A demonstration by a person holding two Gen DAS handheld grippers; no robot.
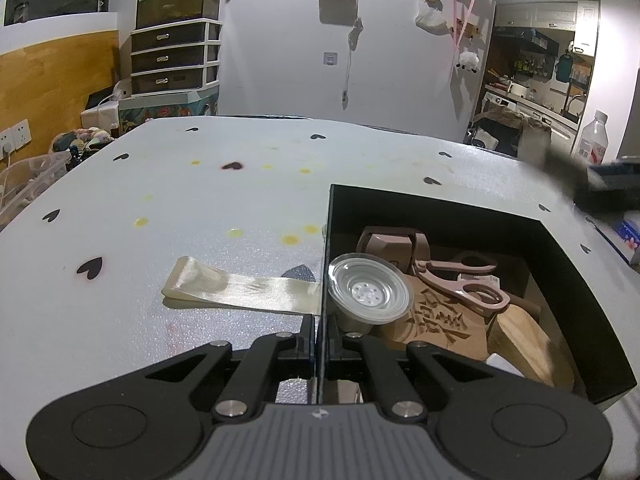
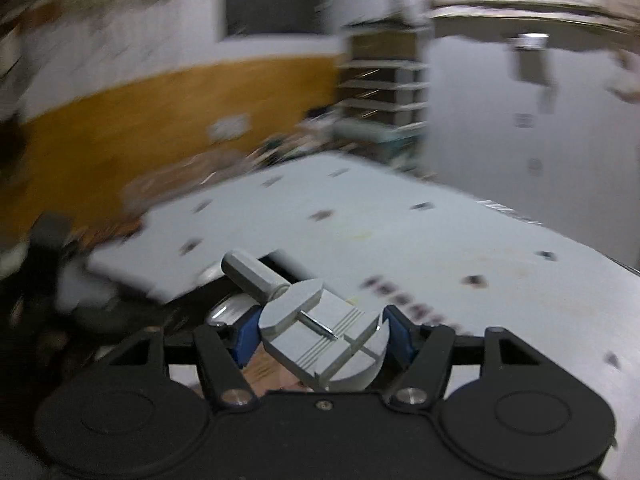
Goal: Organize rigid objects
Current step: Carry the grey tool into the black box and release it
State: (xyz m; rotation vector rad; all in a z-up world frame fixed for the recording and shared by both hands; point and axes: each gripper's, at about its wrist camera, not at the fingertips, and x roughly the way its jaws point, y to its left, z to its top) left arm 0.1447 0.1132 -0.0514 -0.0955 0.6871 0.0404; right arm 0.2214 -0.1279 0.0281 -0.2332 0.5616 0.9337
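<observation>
Grey watch-link tool (image 2: pixel 320 336) clamped between right fingers (image 2: pixel 394 330); left fingers (image 1: pixel 310 344) pinching black box (image 1: pixel 576 280) wall; no legible writing

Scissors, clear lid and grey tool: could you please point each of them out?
scissors (image 1: pixel 460 280), left wrist view, on the pink handles.
clear lid (image 1: pixel 370 288), left wrist view, on its centre.
grey tool (image 2: pixel 320 332), right wrist view, on its flat top.

Left tool (image 1: pixel 319 344) clamped shut; right tool (image 2: pixel 322 334) half-spread, gripping.

A grey watch-link remover (image 2: pixel 320 334) sits tilted, clamped between blue pads; the black box (image 1: pixel 440 208) holds pink scissors (image 1: pixel 460 284), a clear dish (image 1: pixel 370 288) and carved wood (image 1: pixel 436 324).
</observation>
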